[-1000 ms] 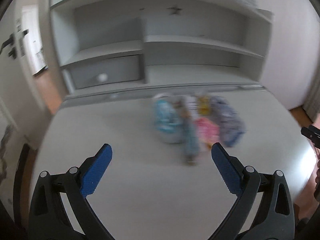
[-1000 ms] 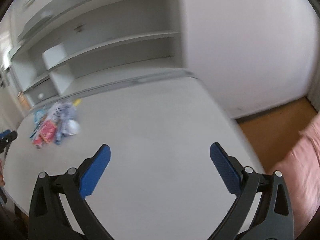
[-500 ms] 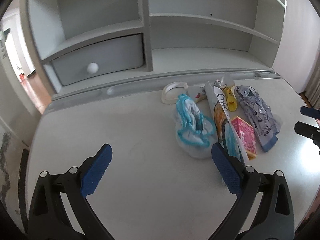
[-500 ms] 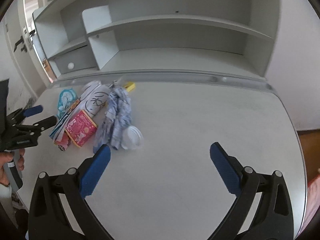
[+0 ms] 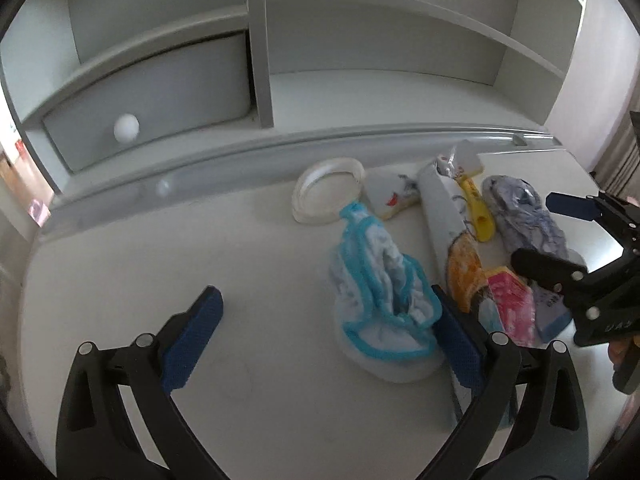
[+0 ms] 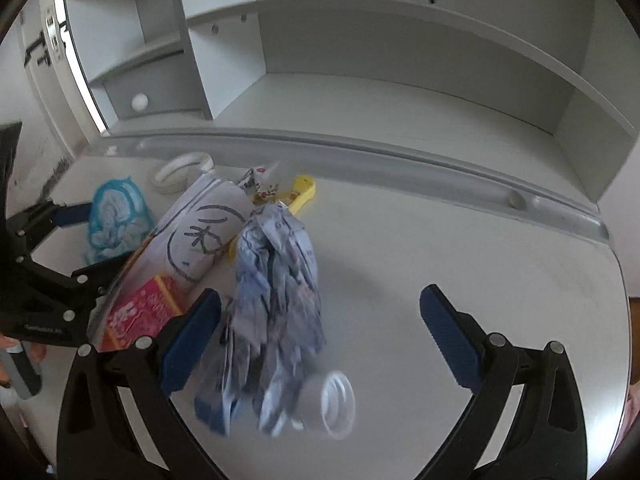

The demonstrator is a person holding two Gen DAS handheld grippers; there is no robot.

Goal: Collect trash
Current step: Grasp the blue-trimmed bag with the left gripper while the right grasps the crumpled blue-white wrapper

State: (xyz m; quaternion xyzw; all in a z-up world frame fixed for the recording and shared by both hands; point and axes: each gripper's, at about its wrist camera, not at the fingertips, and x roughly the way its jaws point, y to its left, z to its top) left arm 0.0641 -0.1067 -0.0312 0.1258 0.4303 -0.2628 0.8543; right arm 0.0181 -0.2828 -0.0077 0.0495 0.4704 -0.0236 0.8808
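A heap of trash lies on the white desk (image 5: 120, 264). In the left wrist view my left gripper (image 5: 328, 336) is open, its right finger beside a crumpled blue-edged wrapper (image 5: 376, 292). Right of that lie a long white packet (image 5: 448, 216), a yellow piece (image 5: 476, 208), a pink box (image 5: 510, 304) and a crumpled grey-blue bag (image 5: 524, 216). My right gripper (image 6: 320, 332) is open over the grey-blue bag (image 6: 280, 280), with a white cap (image 6: 332, 404) just below it. The pink box (image 6: 140, 312) and the blue-edged wrapper (image 6: 116, 216) lie left.
A white ring-shaped lid (image 5: 328, 192) lies at the back near the desk's raised rail (image 5: 240, 160). Behind stand grey shelves and a drawer with a round knob (image 5: 126, 128). The other gripper (image 5: 580, 264) enters from the right; a person's hand (image 6: 20, 360) holds the left one.
Both grippers have moved forward and down toward the trash heap, which now looks much larger. Both stay open, and the right gripper now straddles the grey-blue bag.
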